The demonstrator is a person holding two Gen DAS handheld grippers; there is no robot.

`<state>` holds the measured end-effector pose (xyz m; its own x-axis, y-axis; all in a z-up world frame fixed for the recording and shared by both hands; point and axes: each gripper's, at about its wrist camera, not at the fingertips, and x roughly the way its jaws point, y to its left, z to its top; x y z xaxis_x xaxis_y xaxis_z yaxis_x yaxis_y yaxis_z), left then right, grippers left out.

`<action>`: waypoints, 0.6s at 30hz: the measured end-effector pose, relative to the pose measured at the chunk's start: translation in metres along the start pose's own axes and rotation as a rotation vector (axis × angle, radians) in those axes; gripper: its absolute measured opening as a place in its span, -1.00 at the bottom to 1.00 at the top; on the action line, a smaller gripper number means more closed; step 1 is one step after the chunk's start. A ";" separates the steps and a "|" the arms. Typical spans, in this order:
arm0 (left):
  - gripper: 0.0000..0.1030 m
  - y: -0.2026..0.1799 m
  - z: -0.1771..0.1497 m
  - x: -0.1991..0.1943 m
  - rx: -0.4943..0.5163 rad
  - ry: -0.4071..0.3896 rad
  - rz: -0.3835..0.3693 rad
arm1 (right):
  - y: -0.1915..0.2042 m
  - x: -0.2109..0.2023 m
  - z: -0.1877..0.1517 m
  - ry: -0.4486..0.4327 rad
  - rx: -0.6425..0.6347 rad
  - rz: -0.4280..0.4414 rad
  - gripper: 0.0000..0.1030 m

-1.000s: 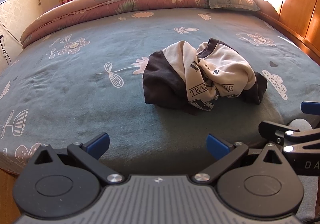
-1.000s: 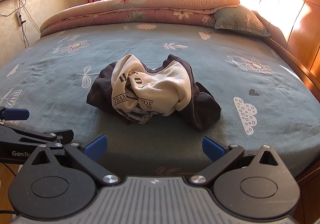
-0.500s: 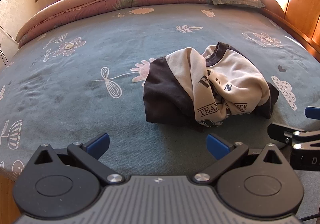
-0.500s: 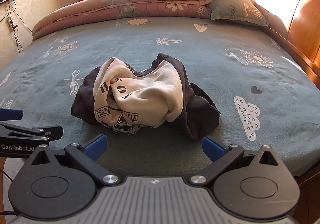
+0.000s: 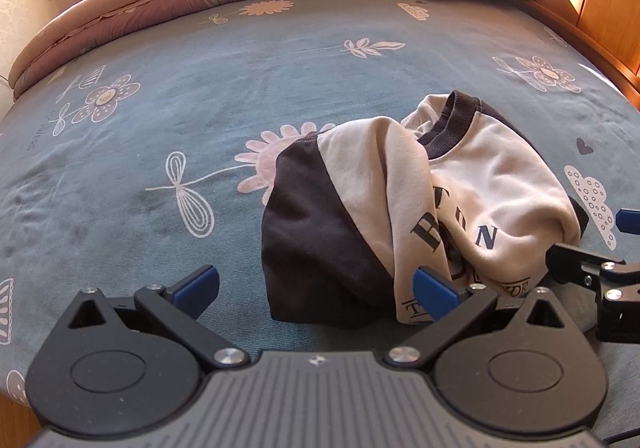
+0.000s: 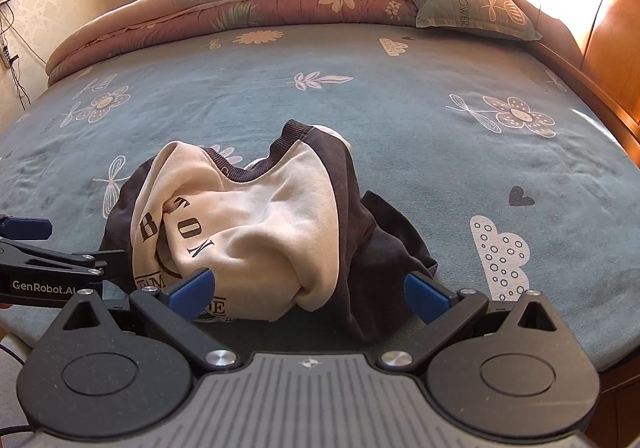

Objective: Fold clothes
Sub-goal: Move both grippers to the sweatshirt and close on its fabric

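A crumpled cream and dark navy sweatshirt point(image 5: 420, 204) point(image 6: 256, 216) with printed letters lies in a heap near the front edge of the bed. My left gripper point(image 5: 316, 288) is open just in front of its dark left part, nothing between the blue pads. My right gripper point(image 6: 308, 290) is open too, close to the garment's front right side. Each gripper shows at the edge of the other's view: the right one point(image 5: 592, 248) to the right, the left one point(image 6: 48, 248) to the left.
The bed point(image 5: 200, 96) has a blue-grey sheet with flower and cloud prints. A folded pink quilt point(image 6: 256, 0) and a pillow point(image 6: 472, 8) lie at the head. A wooden wardrobe point(image 6: 608, 20) flanks the right side. A window with curtains stands behind.
Both grippers have moved forward and lower toward the sweatshirt, which now fills more of each view. Their jaws stayed open. The garment has not moved.
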<state>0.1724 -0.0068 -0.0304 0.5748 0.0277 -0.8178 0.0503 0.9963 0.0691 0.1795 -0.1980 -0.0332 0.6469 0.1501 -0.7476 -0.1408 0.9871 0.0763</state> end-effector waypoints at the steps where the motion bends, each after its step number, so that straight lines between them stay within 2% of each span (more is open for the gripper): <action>1: 0.99 0.000 0.000 0.005 0.004 0.006 -0.003 | 0.000 0.005 0.001 0.006 -0.005 0.002 1.00; 10: 1.00 -0.003 -0.002 0.048 0.042 0.062 -0.036 | -0.001 0.056 0.001 0.074 -0.037 0.055 1.00; 18: 1.00 0.017 -0.016 0.059 0.054 0.009 -0.200 | -0.011 0.078 -0.012 0.070 -0.066 0.089 1.00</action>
<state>0.1944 0.0126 -0.0865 0.5419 -0.1691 -0.8232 0.2066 0.9763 -0.0645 0.2227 -0.1973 -0.0998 0.5764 0.2304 -0.7840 -0.2457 0.9639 0.1026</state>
